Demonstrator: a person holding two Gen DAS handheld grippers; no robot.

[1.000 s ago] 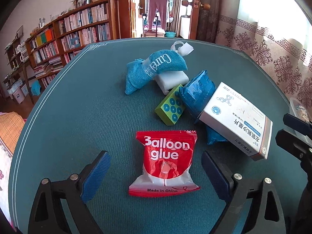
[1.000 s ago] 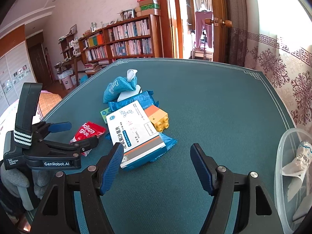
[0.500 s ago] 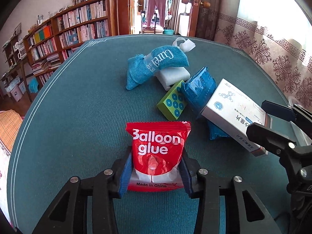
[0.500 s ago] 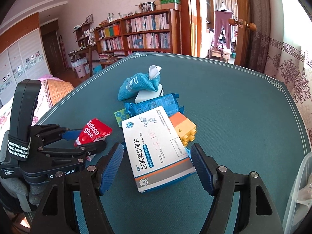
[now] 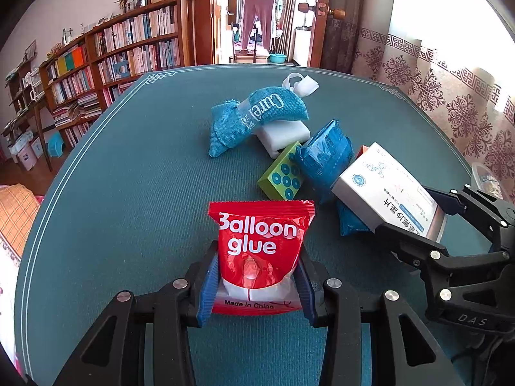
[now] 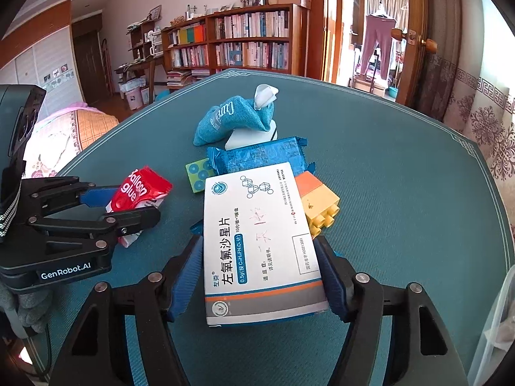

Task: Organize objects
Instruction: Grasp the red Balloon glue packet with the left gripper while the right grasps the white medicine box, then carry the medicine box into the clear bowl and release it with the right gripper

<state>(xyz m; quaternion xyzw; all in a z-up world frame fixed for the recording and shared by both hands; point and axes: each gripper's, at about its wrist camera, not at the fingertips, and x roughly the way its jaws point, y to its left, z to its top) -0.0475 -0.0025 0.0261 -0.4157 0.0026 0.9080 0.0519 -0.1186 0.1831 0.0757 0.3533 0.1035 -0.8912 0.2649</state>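
1. My left gripper point(image 5: 256, 281) is clamped on the lower half of the red balloon glue packet point(image 5: 259, 251), which lies on the green table point(image 5: 128, 193) just in front of the pile. The packet is soft and slick, and I grip it low, so I judge it could fold or slide out when I lift.

2. My right gripper point(image 6: 262, 276) straddles the white medicine box point(image 6: 257, 238), and its jaws are closing on the box's long sides. The left pad point(image 6: 186, 276) seems a shade off the edge, and I cannot tell whether the right pad touches. The box is not yet firmly held.

3. The box lies tilted on top of the blue foil pack point(image 6: 257, 156) and against the orange and yellow brick point(image 6: 317, 201). If the pads bite unevenly, I expect the box to twist or skid off, dragging the pack or knocking the brick.

4. My 2 grippers work near each other. If I lift both at once, the tools may collide, since the packet sits just beside the box.

5. Behind these lie the green dotted block point(image 5: 283, 177), the blue cloth pouch point(image 5: 257, 119) and the white block point(image 5: 283, 135) under it, all touching in 1 heap, so pulling any 1 may shift its neighbours.

6. A clear plastic container point(image 6: 500, 321) shows at the right edge, a likely target, though I cannot be sure.
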